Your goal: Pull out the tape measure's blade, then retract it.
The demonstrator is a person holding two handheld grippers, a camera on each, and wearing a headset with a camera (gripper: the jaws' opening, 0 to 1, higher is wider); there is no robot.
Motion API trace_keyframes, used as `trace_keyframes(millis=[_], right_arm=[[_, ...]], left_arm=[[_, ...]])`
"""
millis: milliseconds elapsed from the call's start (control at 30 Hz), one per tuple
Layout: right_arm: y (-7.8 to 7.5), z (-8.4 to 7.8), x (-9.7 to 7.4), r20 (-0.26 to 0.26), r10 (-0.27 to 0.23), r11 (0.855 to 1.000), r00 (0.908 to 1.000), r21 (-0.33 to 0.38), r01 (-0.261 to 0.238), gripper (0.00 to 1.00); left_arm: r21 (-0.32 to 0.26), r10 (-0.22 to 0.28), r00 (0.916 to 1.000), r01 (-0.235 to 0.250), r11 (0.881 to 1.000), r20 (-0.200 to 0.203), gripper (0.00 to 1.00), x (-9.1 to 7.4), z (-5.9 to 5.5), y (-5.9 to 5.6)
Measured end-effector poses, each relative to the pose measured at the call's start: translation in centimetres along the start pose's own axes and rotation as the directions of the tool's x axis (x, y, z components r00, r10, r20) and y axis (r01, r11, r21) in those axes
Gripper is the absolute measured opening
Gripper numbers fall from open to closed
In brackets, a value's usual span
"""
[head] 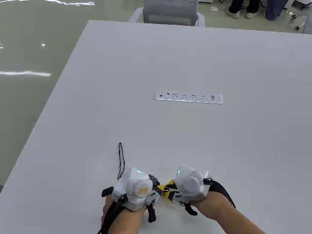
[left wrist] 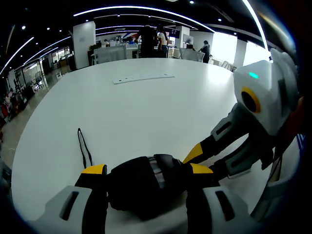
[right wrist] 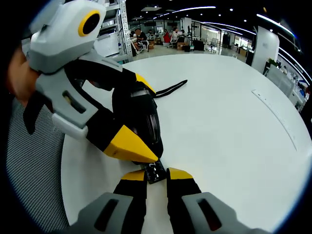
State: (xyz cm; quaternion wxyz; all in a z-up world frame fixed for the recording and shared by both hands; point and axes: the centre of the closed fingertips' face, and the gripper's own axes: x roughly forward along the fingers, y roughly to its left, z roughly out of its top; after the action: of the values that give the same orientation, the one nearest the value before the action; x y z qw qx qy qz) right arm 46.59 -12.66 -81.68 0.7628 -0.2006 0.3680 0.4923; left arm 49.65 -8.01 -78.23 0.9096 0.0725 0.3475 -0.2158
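The tape measure (head: 157, 184), a black case, sits on the white bench (head: 195, 58) close to its near edge, roughly midway along that edge, gripped between the two tools. In the left gripper view the left tool (left wrist: 147, 170) is closed on the case (left wrist: 146, 192), with one yellow-tipped finger (left wrist: 95, 169) pressed to each side and the case resting on the bench top. The right tool (left wrist: 202, 160) reaches in from the right, its tips up against the case. In the right gripper view the right tool (right wrist: 156, 174) has its jaws drawn almost together, with the small dark blade tip (right wrist: 156, 170) pinched between the yellow tips. The tip lies right at the case's (right wrist: 141, 117) mouth, so almost no blade is out. The left tool (right wrist: 139, 114) clamps the case from the upper left of that view. In the head view the left tool (head: 155, 194) and the right tool (head: 169, 191) point at each other, nearly touching. A hand (head: 122, 214) holds each one near the bench's near edge. The case's black strap (head: 120, 158) trails away across the bench toward the far edge, lying loose on the surface. A white power strip (head: 188, 97) lies flat near the bench's middle, well apart from the tools. A grey chair (head: 170, 10) stands at the far edge.
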Motion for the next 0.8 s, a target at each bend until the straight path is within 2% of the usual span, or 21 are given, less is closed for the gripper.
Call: trace_keyframes(millis=[800], right_arm=[[0.51, 0.58, 0.49, 0.033, 0.015, 1.000, 0.9993, -0.016, -0.014, 0.13]], left_arm=[[-0.004, -0.012, 0.9999, 0.012, 1.000, 0.006, 0.62, 0.05, 0.05, -0.06]])
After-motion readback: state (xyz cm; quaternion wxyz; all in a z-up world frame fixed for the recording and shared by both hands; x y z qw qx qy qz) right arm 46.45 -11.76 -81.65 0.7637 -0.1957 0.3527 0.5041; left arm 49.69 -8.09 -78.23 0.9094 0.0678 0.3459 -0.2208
